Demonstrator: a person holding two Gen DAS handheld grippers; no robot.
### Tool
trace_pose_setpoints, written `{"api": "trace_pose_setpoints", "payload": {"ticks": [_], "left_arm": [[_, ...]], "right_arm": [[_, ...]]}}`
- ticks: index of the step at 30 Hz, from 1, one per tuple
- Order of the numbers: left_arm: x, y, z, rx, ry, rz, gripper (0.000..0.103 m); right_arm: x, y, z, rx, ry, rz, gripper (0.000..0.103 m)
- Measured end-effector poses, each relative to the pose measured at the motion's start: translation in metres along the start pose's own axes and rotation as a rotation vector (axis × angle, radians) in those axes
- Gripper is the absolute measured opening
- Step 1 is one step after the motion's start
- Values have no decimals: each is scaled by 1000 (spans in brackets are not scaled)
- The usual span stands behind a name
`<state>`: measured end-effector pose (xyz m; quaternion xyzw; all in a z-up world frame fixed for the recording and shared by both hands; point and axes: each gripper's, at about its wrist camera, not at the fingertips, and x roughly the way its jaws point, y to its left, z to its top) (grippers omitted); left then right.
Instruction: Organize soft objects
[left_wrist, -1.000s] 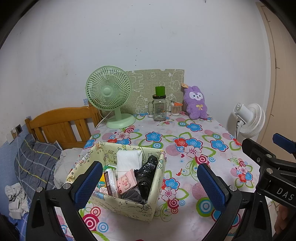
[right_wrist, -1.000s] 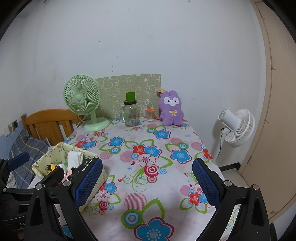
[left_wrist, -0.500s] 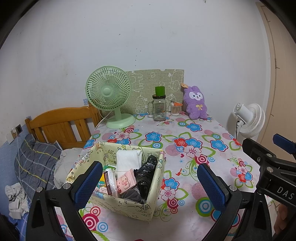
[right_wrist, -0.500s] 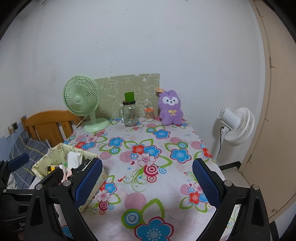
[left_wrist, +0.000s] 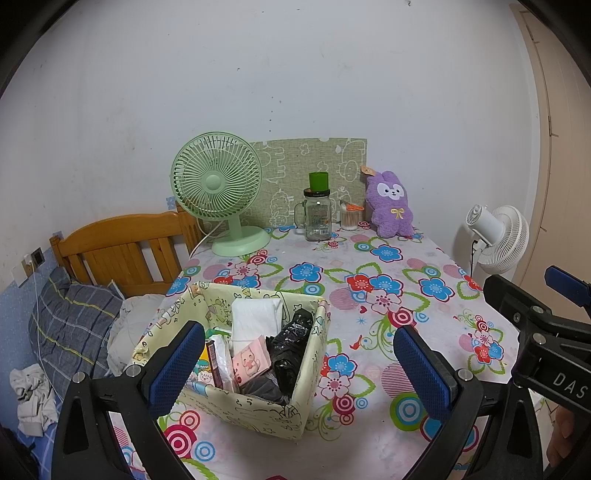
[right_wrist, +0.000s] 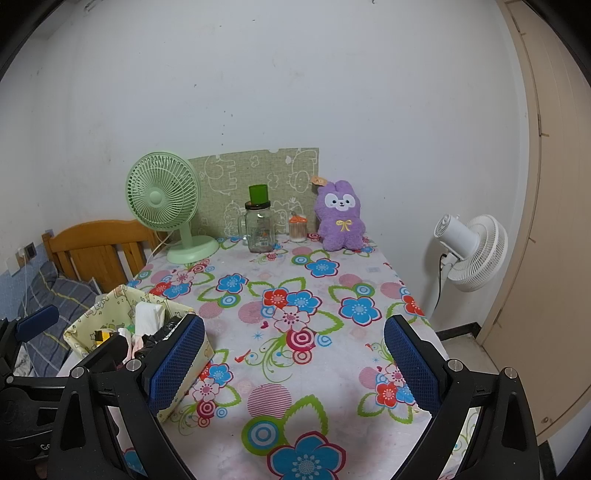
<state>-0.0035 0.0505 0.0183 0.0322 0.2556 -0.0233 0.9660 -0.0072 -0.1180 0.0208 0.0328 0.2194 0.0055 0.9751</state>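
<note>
Over floral tablecloth (right_wrist: 280, 369), both grippers' fingers (left_wrist: 177, 363) (right_wrist: 175, 363) gape wide, holding nothing.

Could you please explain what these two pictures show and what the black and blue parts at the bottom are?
No robot here: a person holds a two-fingered tool in each hand, each carrying a camera looking along its blue-padded fingers. The left tool and right tool are both open and hold nothing. In the left picture, the right tool also shows at the right edge. On the flowered table stand a fabric box filled with soft packets and a black bag, a green fan, a glass jar and a purple plush rabbit. A white fan stands beside the table.
</note>
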Motion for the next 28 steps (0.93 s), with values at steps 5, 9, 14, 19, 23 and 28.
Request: {"api": "trace_pose_setpoints", "payload": {"ticks": [5, 9, 14, 19, 23, 28], "left_arm": [[0, 0, 0, 1, 0, -1, 103], [0, 0, 0, 0, 0, 0, 103], [0, -1, 0, -1, 0, 1, 103], [0, 0, 0, -3, 1, -1, 103], [0, -4, -1, -14, 3, -7, 103], [0, -6, -1, -12, 3, -3, 103]], "right_arm": [[-1, -1, 0, 1, 0, 1, 99], [-1, -1, 0, 0, 0, 1, 99], [-1, -1, 0, 0, -1, 0, 99], [-1, -1, 0, 0, -1, 1, 99], [-1, -1, 0, -2, -1, 3, 99], [-1, -1, 0, -1, 0, 4, 99]]}}
